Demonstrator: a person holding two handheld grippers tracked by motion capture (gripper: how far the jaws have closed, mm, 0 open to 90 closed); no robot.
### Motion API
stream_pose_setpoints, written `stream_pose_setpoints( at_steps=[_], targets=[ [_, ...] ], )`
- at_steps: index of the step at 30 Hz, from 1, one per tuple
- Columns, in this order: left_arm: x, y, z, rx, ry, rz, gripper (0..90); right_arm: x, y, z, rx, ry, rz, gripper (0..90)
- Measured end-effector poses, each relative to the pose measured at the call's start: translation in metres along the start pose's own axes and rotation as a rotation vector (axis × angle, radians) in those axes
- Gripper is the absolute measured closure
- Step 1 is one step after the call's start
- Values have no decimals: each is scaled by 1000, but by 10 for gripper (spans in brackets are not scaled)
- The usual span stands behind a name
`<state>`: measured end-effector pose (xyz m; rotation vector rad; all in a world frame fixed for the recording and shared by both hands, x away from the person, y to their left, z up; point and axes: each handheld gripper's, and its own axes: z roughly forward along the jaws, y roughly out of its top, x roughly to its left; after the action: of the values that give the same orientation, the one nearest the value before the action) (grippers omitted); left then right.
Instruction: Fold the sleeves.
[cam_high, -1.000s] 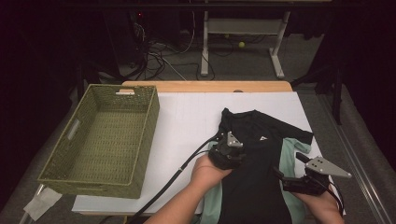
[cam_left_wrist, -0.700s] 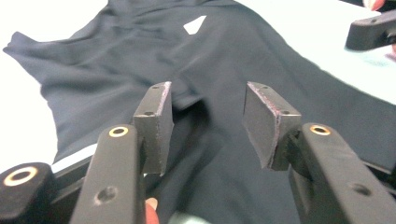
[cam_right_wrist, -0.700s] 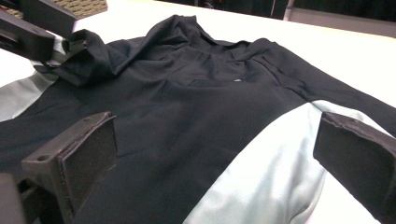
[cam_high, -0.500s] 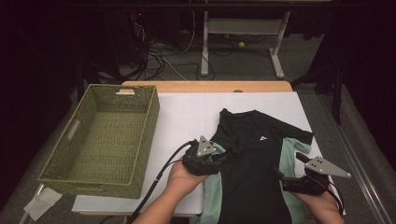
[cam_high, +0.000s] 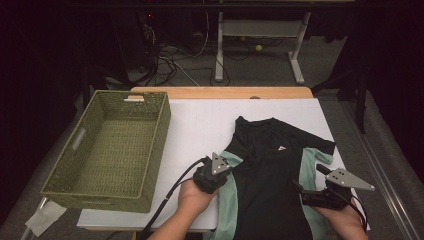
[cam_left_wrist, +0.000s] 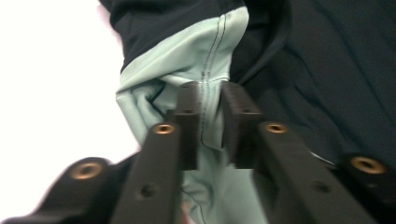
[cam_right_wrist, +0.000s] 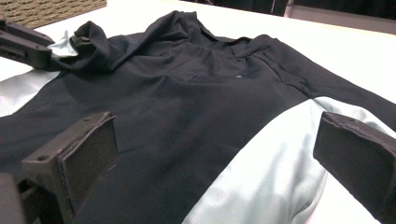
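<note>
The thin, limp black and mint-green sports shirt (cam_high: 272, 175), spread at the white worktop's near right corner, is pinched at its bunched sleeve by the just-closed left gripper (cam_left_wrist: 210, 116), probably firmly, while the right gripper (cam_right_wrist: 224, 163) is held wide open, empty, over the hem.

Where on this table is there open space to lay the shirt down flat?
The widest bare patch of the white table top lies between the green basket and the shirt, running back to the wooden edge. A narrower strip lies beyond the collar. The near right is crowded: the left claw pinches the mint sleeve, the right claw stands open over the shirt.
</note>
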<state>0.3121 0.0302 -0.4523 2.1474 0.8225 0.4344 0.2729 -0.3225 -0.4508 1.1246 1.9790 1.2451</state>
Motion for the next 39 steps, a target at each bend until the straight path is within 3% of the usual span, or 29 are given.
stream_pose_setpoints(
  at_steps=[2,7,11,14,17,20,23,27,30,33,36,39],
  targets=[
    [-3,-2,-4,-4,-8,-5,803,0,0,0,0,1,1,1],
    [-10,-13,-10,-6,-86,-49,806,1,0,0,1,2,2,1],
    [-11,-22,-8,9,-115,-74,801,1,0,0,0,1,-1,2],
    [-13,-26,-9,1,-127,-59,694,1,0,0,2,0,-3,1],
    [-12,-28,-13,-23,-122,-59,562,1,0,1,2,1,-3,1],
    [-9,-28,-19,-51,-56,-56,429,2,0,1,2,0,-2,1],
    [3,-30,-24,-73,-4,-91,345,2,0,1,3,-1,-2,2],
    [18,-37,-25,-56,19,-124,375,2,0,1,3,0,0,1],
    [23,-38,-23,-41,40,-122,516,1,0,1,4,1,1,1],
    [28,-35,-17,-33,25,-150,539,1,0,1,5,2,2,2],
    [19,-29,-17,-39,-23,-112,511,1,0,1,4,1,4,1],
    [6,-29,-16,-4,-47,-65,532,1,-1,1,5,1,5,2]
  ],
)
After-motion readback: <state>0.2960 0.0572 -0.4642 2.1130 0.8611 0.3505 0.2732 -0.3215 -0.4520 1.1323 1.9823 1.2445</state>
